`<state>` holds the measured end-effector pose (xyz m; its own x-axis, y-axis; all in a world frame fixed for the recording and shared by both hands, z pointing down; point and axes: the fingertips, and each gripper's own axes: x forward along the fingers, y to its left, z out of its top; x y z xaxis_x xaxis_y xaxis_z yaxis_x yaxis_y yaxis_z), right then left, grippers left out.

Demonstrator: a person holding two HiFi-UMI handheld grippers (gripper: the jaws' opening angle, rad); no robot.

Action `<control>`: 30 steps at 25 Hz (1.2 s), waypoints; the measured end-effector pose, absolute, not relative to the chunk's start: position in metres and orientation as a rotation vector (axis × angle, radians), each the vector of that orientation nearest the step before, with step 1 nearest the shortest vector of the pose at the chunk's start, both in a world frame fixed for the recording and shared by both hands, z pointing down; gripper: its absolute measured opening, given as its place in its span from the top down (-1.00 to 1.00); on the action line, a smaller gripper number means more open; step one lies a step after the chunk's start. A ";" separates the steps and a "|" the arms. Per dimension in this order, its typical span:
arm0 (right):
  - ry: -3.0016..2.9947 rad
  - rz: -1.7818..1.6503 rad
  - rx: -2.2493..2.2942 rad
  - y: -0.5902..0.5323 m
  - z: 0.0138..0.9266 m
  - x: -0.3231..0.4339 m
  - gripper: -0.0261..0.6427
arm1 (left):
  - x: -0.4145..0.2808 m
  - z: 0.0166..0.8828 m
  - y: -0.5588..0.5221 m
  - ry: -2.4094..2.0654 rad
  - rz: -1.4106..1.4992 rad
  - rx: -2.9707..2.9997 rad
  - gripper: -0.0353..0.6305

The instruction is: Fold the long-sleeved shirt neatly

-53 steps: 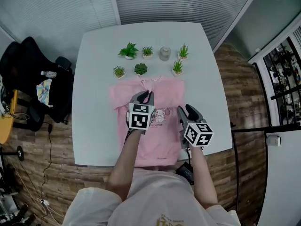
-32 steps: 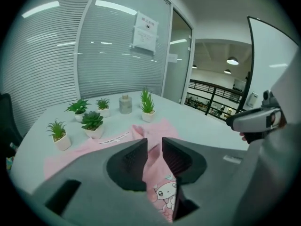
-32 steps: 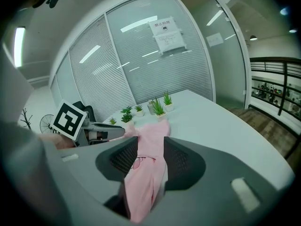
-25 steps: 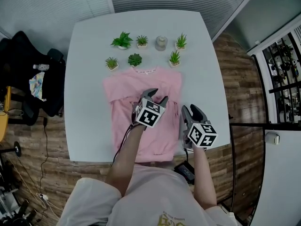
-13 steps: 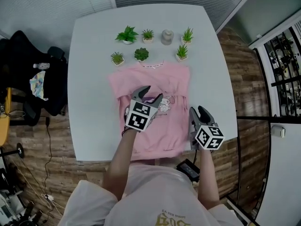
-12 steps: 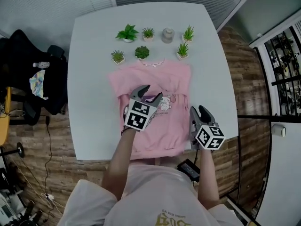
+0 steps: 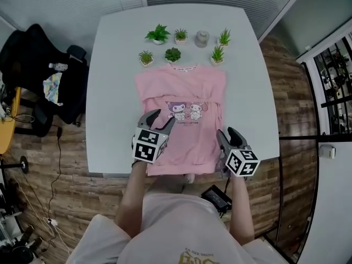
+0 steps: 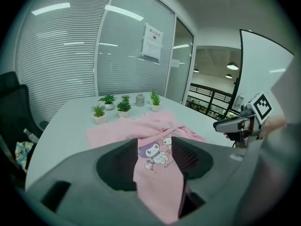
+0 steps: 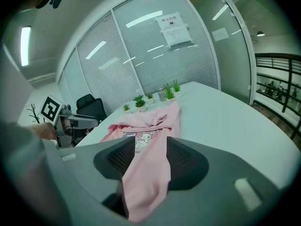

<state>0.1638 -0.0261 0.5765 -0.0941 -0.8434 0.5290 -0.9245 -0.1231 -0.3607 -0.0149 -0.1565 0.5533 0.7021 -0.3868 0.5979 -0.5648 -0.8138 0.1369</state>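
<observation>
The long-sleeved shirt (image 7: pixel 181 117) is soft pink cloth with a matt finish and a flat printed motif on the chest. The table (image 7: pixel 110 92) has a smooth white top with a low sheen. The left gripper (image 7: pixel 159 117) and right gripper (image 7: pixel 226 132) have grey matt plastic bodies. Their jaws carry dark pads (image 8: pixel 120 161) with a fine ribbed texture. The floor (image 7: pixel 66 191) is brown wood plank.
</observation>
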 end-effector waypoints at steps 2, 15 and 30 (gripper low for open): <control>-2.011 1.022 2.010 -0.013 0.577 0.160 0.28 | -0.029 0.557 -0.141 -0.785 0.824 2.573 0.19; -2.054 1.113 1.836 0.082 0.610 0.118 0.23 | -0.104 0.595 -0.053 -0.885 0.878 2.389 0.21; -2.063 1.261 1.683 0.119 0.653 0.088 0.24 | -0.165 0.659 0.006 -0.832 1.089 2.173 0.22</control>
